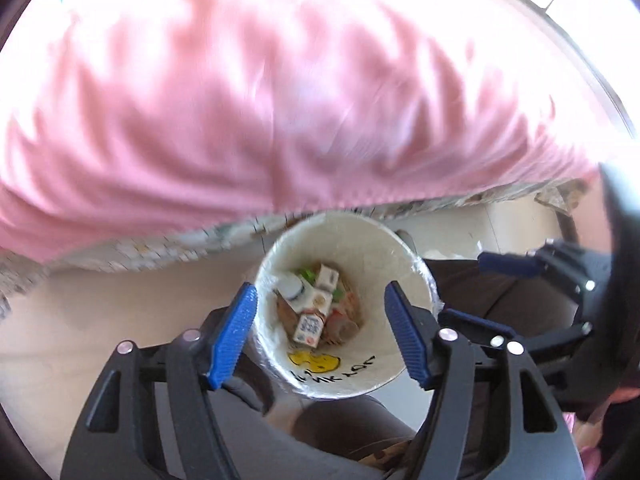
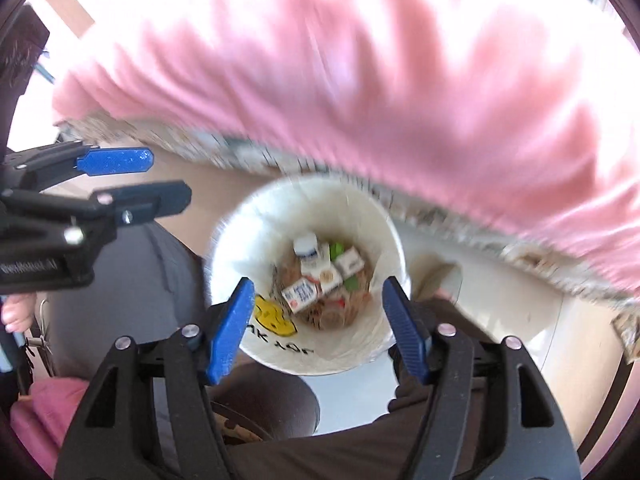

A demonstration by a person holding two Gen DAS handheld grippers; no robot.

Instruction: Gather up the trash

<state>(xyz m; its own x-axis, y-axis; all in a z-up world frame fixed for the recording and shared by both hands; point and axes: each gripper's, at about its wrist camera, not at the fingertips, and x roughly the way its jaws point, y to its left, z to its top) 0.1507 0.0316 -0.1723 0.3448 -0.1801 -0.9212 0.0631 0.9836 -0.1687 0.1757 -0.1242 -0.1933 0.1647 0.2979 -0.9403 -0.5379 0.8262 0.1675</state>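
Now both the left gripper and right gripper hang empty, jaws apart, above the bin; next, keep clear of its rim.

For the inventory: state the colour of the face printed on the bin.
Yellow, with black lettering beside it. The face on the bin shows best in the right wrist view.

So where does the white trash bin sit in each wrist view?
Left wrist: white trash bin at lower centre, between the left gripper fingers.
Right wrist: bin at centre, above the right gripper.
Shared landmark: yellow smiley on the bin's inner wall.
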